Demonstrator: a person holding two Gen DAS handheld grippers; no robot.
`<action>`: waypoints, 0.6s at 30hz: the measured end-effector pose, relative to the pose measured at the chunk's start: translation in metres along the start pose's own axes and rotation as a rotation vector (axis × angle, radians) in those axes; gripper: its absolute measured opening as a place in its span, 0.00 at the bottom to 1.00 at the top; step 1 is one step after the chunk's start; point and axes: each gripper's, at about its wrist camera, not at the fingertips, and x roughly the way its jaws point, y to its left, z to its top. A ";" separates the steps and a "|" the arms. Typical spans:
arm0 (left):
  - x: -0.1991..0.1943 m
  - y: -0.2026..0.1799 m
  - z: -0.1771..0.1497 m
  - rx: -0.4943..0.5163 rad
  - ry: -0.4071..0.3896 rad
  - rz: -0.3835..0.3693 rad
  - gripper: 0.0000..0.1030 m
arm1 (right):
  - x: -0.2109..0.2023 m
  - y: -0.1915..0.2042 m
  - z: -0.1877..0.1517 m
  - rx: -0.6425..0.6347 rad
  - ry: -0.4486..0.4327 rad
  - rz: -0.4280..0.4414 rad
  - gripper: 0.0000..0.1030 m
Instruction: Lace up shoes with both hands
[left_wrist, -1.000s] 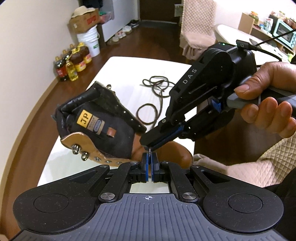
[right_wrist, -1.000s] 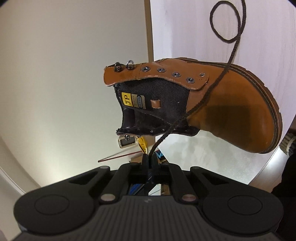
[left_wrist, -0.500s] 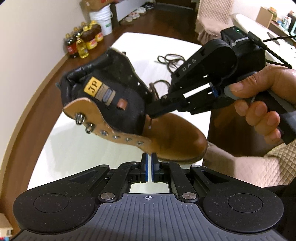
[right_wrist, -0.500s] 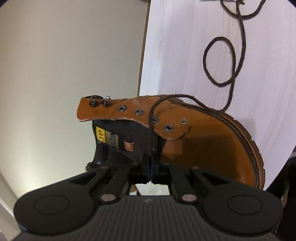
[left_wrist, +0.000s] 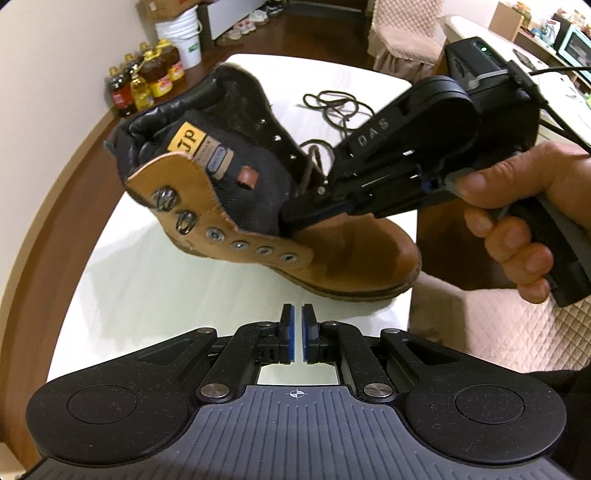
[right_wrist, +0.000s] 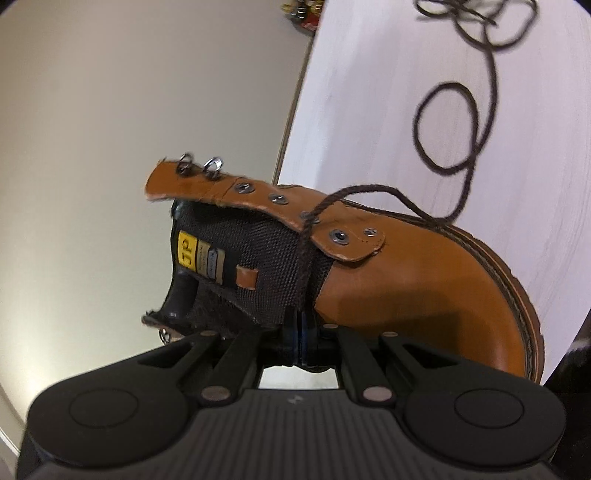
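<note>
A tan leather boot (left_wrist: 351, 251) lies on its side on the white table (left_wrist: 147, 295), its black tongue and metal eyelets facing me. My left gripper (left_wrist: 296, 314) hovers in front of the boot's sole edge. Its jaws are opening, with a thin gap and nothing between the blue pads. A hand (left_wrist: 517, 206) holds my right gripper (left_wrist: 291, 216) with its tips against the tongue. In the right wrist view the right gripper (right_wrist: 298, 317) is shut on the dark brown shoelace (right_wrist: 443, 122). The lace passes through a lower eyelet of the boot (right_wrist: 406, 295) and trails in loops over the table (right_wrist: 369, 92).
Loose lace coils (left_wrist: 332, 99) lie on the far part of the table. On the floor at the left stand oil bottles (left_wrist: 147, 81) and a white bucket (left_wrist: 181, 37). A covered chair (left_wrist: 402, 33) is behind the table, and quilted fabric (left_wrist: 480, 325) lies at the right.
My left gripper let go beside the right one's tips, drew back and down from the boot, and a thin gap opened. My right gripper rolled and carried the lace to the tongue.
</note>
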 end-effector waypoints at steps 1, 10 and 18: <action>0.001 0.001 0.000 -0.001 -0.006 0.002 0.06 | 0.002 0.001 -0.001 0.001 0.008 0.000 0.03; 0.026 0.004 0.007 0.033 -0.051 0.001 0.23 | 0.015 0.004 -0.007 -0.005 0.042 -0.015 0.03; 0.043 -0.001 0.011 0.086 -0.068 -0.002 0.06 | 0.019 0.008 -0.007 -0.005 0.047 -0.025 0.03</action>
